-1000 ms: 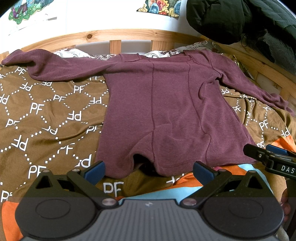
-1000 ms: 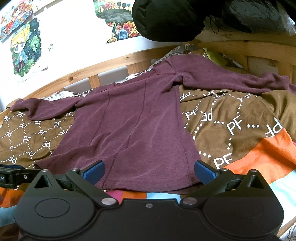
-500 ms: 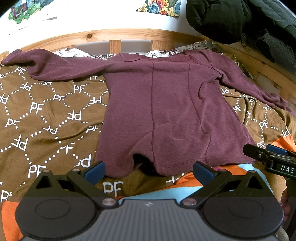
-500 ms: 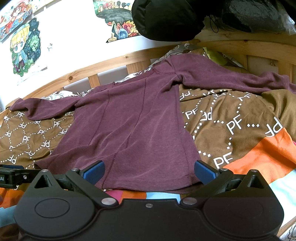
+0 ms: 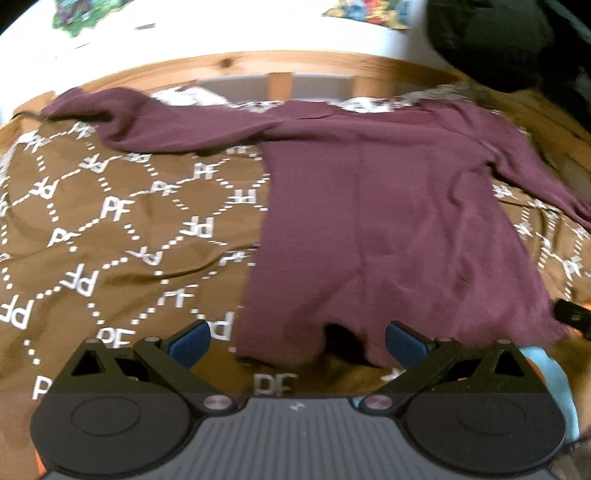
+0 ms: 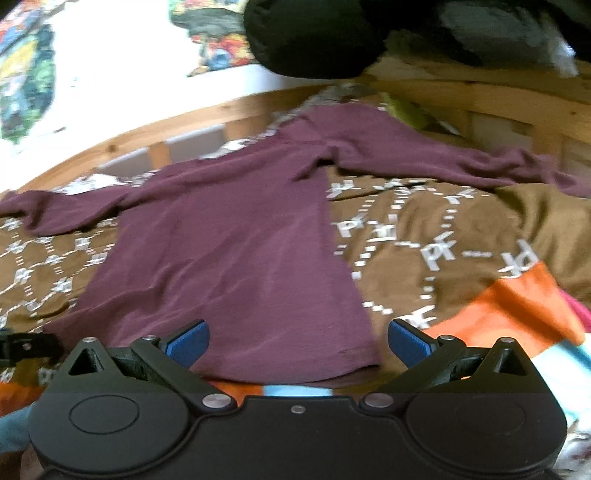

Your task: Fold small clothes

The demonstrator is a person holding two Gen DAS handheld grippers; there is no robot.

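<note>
A bed takes up both views, spread with a brown blanket point(image 5: 110, 229) printed with white letters in a dotted diamond pattern and fenced at the far side by a wooden rail point(image 5: 280, 66); dark bundles of cloth point(image 6: 314, 33) sit on the rail's upper right. On the blanket lies the task's thing, a maroon long-sleeved shirt point(image 5: 388, 221), laid flat with the collar toward the rail, one sleeve point(image 5: 155, 122) stretched out to the left and the other sleeve point(image 6: 461, 158) out to the right, and the hem point(image 6: 288, 369) nearest the cameras, slightly rucked with a dark gap in the left view. Nothing is folded yet, so I judge this to be the very start: the approach to the garment before a first fold. The next move most likely calls for pinching an edge, either a sleeve or a hem corner, and carrying it across the body while keeping the cloth flat. The left tool point(image 5: 297, 341) sits low just short of the hem's left half, pointing along the shirt toward the collar, its blue-padded jaws spread wide and gripping nothing. The right tool point(image 6: 297, 341) is likewise low over the hem's right half, released and empty, level with its partner. Both views are blurred.
</note>
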